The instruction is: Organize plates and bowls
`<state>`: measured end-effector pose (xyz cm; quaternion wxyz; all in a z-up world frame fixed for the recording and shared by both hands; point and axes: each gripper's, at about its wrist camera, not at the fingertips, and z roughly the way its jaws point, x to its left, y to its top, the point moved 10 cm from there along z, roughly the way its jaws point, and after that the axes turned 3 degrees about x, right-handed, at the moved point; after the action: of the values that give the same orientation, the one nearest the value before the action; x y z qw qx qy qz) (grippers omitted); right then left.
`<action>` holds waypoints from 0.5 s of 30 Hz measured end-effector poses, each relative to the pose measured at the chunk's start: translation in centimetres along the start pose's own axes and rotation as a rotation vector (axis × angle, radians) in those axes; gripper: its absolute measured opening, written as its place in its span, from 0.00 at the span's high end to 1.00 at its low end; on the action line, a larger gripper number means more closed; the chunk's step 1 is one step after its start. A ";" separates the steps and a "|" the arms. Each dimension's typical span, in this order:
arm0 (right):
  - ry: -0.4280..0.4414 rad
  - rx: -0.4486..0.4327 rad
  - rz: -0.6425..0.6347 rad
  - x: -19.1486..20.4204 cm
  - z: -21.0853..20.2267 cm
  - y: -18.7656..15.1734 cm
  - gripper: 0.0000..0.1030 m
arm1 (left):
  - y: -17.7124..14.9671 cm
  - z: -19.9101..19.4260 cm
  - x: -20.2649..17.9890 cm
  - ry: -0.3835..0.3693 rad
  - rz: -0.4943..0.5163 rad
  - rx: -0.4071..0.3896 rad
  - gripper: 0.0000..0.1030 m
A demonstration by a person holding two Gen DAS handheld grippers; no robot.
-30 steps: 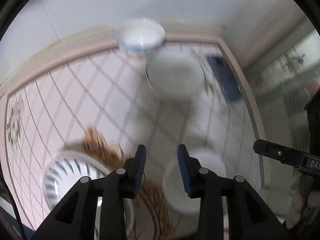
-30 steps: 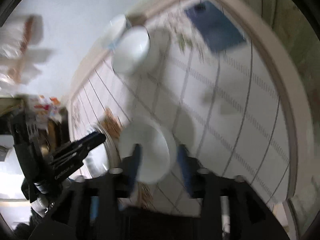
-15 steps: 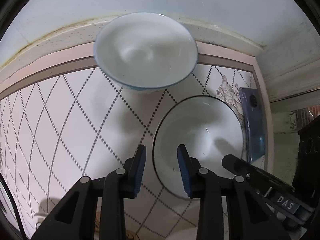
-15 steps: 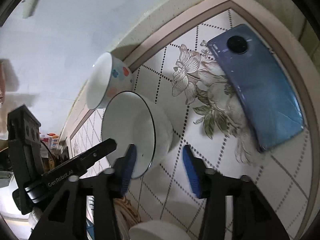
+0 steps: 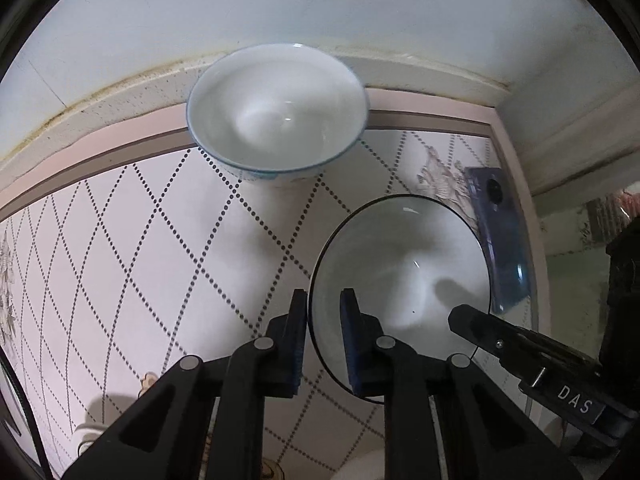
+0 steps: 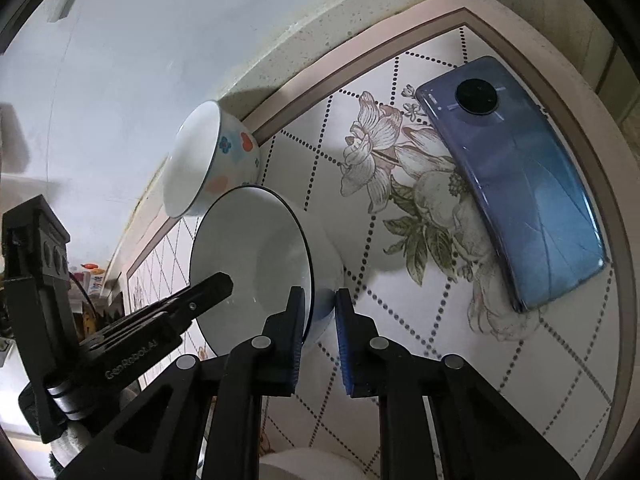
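Now, on the left wrist view: patterned bowl [image 5: 277,117] at 12 o'clock, upright on the desk [image 5: 132,232], hard against the back wall. Black-rimmed bowl [image 5: 400,276] at 4 o'clock, just beside the patterned one, apart from it. Left gripper [image 5: 323,342] at 6 o'clock, fingers [image 5: 298,344] drawn close astride the near-left rim of the black-rimmed bowl, one blue pad outside the wall, one inside; firm contact not clear, so cannot tell whether pinched or merely straddling. Phone [image 5: 500,236] at 3 o'clock, lying flat by the desk edge, just beyond the black-rimmed bowl. Tip of the other tool reaching in at 4 o'clock over the same bowl.

On the right wrist view: left tool at 8 o'clock, its tip over the black-rimmed bowl [image 6: 256,264]. Patterned bowl [image 6: 212,156] at 10 o'clock, with coloured hearts and flowers on its side, near the wall. Right gripper [image 6: 318,340] at 6 o'clock, fingers [image 6: 348,344] narrowed on the near rim of the black-rimmed bowl, one pad inside, one outside, apparently gripping the wall. Phone [image 6: 516,184] at 2 o'clock, face down on the flower print of the desk [image 6: 420,340].
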<state>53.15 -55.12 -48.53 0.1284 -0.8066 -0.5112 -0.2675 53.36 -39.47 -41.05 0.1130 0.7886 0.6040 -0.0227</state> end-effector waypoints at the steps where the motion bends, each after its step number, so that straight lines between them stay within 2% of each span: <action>1: 0.002 -0.002 -0.006 0.1 -0.5 -0.4 0.83 | -0.3 -0.3 -0.2 -0.003 0.003 -0.004 0.86; 11: 0.022 -0.030 -0.071 2.0 -7.5 -5.7 0.83 | -6.4 -7.2 -2.6 -0.063 0.058 -0.046 0.86; 15: 0.025 -0.026 -0.082 2.3 -9.9 -8.8 0.83 | -9.3 -8.4 -3.1 -0.086 0.064 -0.028 0.86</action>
<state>43.06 -54.25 -39.69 0.1132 -0.7832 -0.5387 -0.2892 42.80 -38.41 -33.69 0.1504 0.8041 0.5735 -0.0447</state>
